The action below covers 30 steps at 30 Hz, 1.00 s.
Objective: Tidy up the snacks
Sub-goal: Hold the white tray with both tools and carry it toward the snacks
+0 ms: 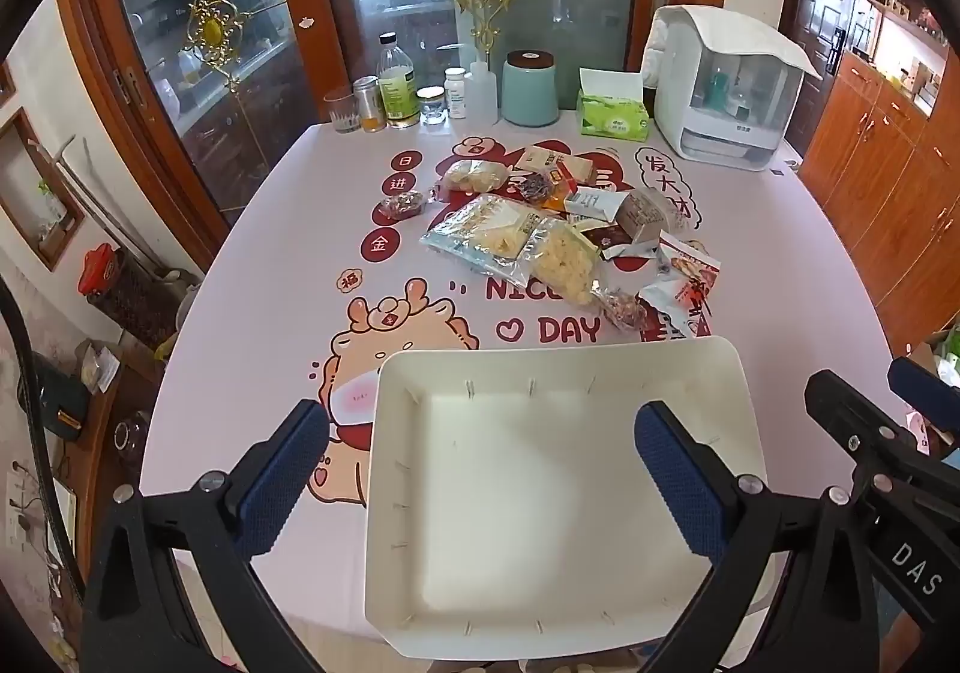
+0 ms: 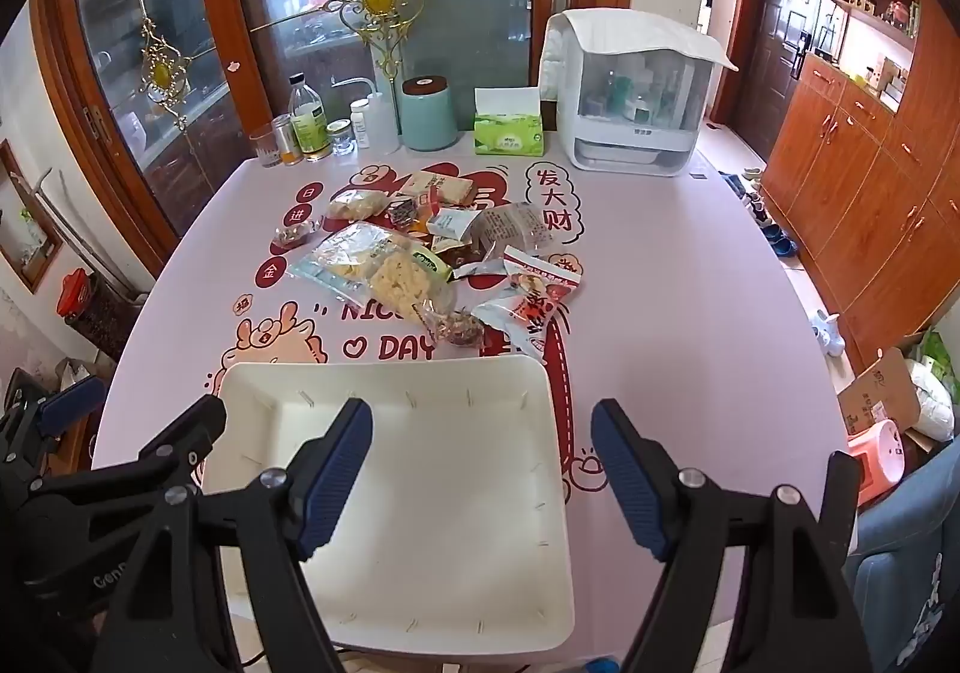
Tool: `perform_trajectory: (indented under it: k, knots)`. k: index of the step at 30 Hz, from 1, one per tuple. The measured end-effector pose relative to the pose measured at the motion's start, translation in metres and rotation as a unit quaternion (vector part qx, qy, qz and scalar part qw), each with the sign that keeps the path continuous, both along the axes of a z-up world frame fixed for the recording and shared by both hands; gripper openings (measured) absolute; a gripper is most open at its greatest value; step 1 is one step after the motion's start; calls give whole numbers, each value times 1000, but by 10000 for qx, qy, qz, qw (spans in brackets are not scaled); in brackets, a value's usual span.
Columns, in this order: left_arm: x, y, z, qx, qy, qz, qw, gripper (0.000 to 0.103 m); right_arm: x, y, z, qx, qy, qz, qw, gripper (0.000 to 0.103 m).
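An empty white tray (image 1: 558, 367) (image 2: 384, 373) sits at the near edge of the pink printed table. Beyond it lies a pile of snack packets (image 1: 558, 229) (image 2: 432, 259): clear bags of pale crisps, a red and white packet (image 1: 690, 277) (image 2: 540, 289), small wrapped sweets and small boxes. My left gripper (image 1: 480, 439) hangs open above the tray's near left part, nothing between its fingers. My right gripper (image 2: 480, 439) hangs open over the tray's right rim, also empty. Each gripper shows at the edge of the other's view.
Along the table's far edge stand a glass, bottles and jars (image 1: 399, 91), a teal canister (image 1: 529, 88), a green tissue box (image 1: 612, 109) and a white lidded cabinet (image 1: 726, 91). Glass doors rise behind. Wooden cupboards (image 2: 870, 181) line the right; boxes and a pink stool (image 2: 879, 454) sit on the floor.
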<state>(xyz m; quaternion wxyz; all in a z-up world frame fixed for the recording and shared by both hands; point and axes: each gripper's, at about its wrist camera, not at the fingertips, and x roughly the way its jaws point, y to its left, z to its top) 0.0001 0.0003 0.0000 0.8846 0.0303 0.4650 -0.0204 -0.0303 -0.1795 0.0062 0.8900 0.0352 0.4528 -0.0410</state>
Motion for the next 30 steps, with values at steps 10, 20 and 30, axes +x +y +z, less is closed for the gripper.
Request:
perform_trajectory:
  k: [10,20,30]
  knots:
    - [-2,0,-2,44,0,-2,10000,101,-2,1,-2,-18,-12,-5,10000,76]
    - [-9,1,-3,33,-6,-14,10000,100,-3,-1,-6,-5,-4,-58,10000,76]
    - [-12,-2,-3,-26,2,-139,9999,94,-6,-1,-3,9,-14,-59,10000,76]
